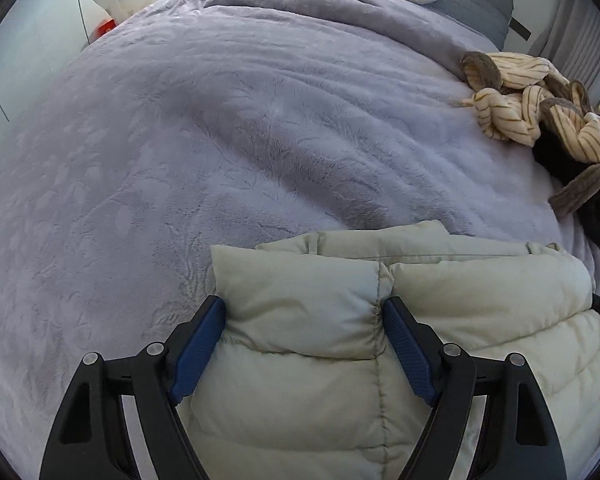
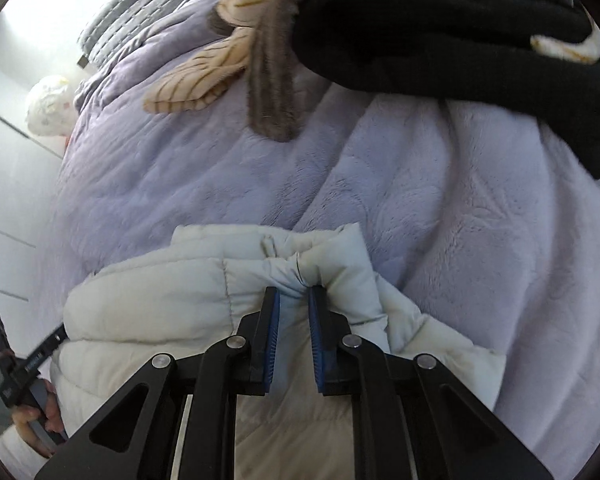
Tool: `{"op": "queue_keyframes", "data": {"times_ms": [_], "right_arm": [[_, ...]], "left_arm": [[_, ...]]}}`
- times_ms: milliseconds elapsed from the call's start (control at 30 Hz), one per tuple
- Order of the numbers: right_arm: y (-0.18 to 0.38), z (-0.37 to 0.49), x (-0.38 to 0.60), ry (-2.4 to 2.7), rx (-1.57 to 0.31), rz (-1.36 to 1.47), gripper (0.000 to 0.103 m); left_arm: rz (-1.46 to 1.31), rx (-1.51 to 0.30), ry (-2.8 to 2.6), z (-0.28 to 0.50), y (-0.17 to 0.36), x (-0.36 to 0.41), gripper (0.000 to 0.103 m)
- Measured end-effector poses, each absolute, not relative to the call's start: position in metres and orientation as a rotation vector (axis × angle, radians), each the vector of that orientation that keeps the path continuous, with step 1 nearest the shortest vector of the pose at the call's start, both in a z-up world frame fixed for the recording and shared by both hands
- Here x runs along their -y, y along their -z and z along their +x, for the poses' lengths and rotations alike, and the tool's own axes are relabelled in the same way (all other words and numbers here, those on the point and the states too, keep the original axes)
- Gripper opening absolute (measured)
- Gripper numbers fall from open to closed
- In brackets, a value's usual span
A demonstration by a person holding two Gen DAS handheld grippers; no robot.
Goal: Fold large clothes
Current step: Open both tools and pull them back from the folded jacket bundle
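Pale puffer jacket [image 1: 380, 320] lying on the lilac blanket [image 1: 220, 140], near a striped garment [image 1: 540, 108]: left gripper [image 1: 304, 312] spread wide astride a quilted panel, right gripper [image 2: 294, 296] nearly closed, pinching a fold; light, soft, springy, likely slippery, best seized at seams.

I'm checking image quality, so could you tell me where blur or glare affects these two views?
Left wrist view: sharp throughout, with fisheye bending of the lavender blanket. Right wrist view: the striped garment and black garment are blurred, and the wall at far left is washed out.
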State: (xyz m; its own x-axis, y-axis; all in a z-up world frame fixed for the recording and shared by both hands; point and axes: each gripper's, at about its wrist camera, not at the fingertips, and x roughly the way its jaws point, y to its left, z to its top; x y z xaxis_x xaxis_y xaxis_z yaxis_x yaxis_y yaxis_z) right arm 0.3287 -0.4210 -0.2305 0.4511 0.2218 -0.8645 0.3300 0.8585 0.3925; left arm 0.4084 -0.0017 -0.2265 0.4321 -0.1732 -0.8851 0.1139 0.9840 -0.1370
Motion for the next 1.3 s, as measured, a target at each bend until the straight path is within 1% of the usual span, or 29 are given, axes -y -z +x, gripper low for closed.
{"op": "queue_keyframes", "data": {"times_ms": [167,333,400,467,700,733,767,800,833,867,1133,1200,1233,1267,1300], "right_arm": [[0.245,0.333,0.423,0.080,-1.100,0.579,0.014],[0.242,0.334,0.418,0.093,-1.107,0.553,0.014],[0.236,0.334,0.415,0.098,-1.115,0.523,0.014],[0.228,0.334,0.410,0.099,-1.119,0.496,0.018],[0.186,0.324,0.397,0.067,-1.091,0.473,0.019],[0.180,0.321,0.395,0.059,-1.085,0.479,0.021],[0.178,0.319,0.395,0.053,-1.080,0.483,0.033],[0.172,0.315,0.394,0.045,-1.074,0.494,0.042],[0.167,0.309,0.392,0.036,-1.065,0.507,0.057],[0.163,0.305,0.390,0.031,-1.060,0.514,0.059],[0.145,0.259,0.379,0.003,-1.071,0.574,0.060],[0.145,0.246,0.377,0.002,-1.078,0.599,0.062],[0.145,0.241,0.377,-0.002,-1.079,0.608,0.066],[0.146,0.235,0.376,-0.009,-1.081,0.615,0.068],[0.146,0.229,0.374,-0.012,-1.083,0.618,0.069]], "left_arm": [[-0.103,-1.115,0.176,0.413,0.240,-0.003,0.083],[-0.079,-1.116,0.162,0.413,0.240,0.002,0.083],[-0.074,-1.122,0.151,0.414,0.234,0.000,0.083],[-0.077,-1.121,0.141,0.414,0.225,-0.003,0.083],[-0.033,-1.082,0.130,0.393,0.180,-0.015,0.083],[-0.023,-1.082,0.134,0.389,0.174,-0.016,0.083],[-0.021,-1.083,0.137,0.385,0.171,-0.017,0.083],[-0.025,-1.087,0.143,0.379,0.167,-0.018,0.083],[-0.030,-1.092,0.148,0.373,0.164,-0.019,0.083],[-0.034,-1.099,0.148,0.365,0.162,-0.021,0.083],[-0.021,-1.149,0.143,0.323,0.156,-0.018,0.083],[-0.068,-1.162,0.157,0.312,0.154,-0.020,0.083],[-0.091,-1.172,0.160,0.306,0.153,-0.021,0.084],[-0.099,-1.178,0.161,0.301,0.153,-0.021,0.086],[-0.098,-1.182,0.160,0.297,0.153,-0.021,0.099]]}}
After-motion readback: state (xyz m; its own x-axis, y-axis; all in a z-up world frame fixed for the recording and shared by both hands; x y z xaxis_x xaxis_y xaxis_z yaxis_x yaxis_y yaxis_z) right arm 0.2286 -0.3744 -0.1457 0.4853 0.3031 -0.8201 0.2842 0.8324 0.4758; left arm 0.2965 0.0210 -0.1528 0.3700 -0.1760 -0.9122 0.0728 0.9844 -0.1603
